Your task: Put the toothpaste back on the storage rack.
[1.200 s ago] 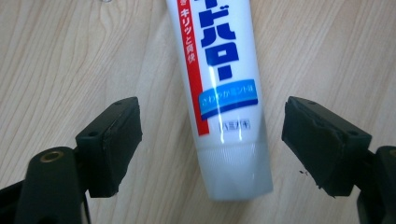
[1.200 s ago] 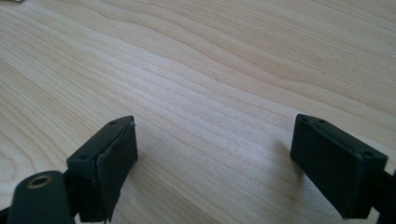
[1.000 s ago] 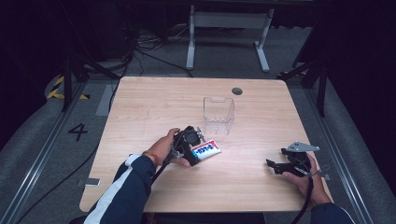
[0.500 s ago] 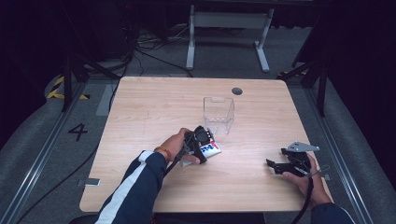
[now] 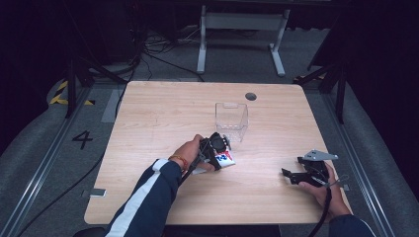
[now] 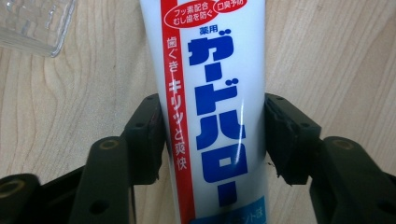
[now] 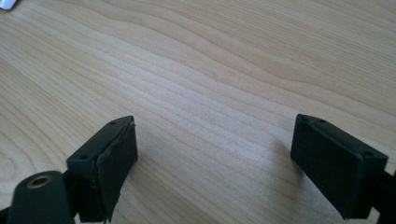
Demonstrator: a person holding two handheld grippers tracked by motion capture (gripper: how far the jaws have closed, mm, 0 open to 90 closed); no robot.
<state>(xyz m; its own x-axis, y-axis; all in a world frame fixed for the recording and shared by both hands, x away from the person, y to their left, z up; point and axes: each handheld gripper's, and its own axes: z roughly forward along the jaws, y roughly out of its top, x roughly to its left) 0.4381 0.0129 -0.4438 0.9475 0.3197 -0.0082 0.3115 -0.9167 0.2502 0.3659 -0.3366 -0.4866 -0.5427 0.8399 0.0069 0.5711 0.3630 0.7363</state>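
Note:
A white toothpaste tube (image 6: 215, 116) with blue and red print lies flat on the wooden table (image 5: 163, 113), in front of a clear plastic box (image 5: 231, 121). My left gripper (image 6: 213, 135) straddles the tube. Its jaws have just been closing, and both pads (image 6: 149, 135) now touch the tube's sides. From above, the left gripper (image 5: 215, 148) covers most of the tube (image 5: 226, 159). My right gripper (image 5: 291, 175) rests near the table's front right, held in a hand. Its jaws stand wide open over bare wood (image 7: 215, 154), with nothing between them.
The clear box's corner (image 6: 32, 23) is close beyond the left gripper's jaws. A dark round hole (image 5: 251, 96) sits near the table's far edge. A metal frame (image 5: 242, 29) and cables lie on the floor behind the table.
My left hand has slid right, bringing its gripper over the tube, and the jaws have narrowed onto it. The right gripper has kept still.

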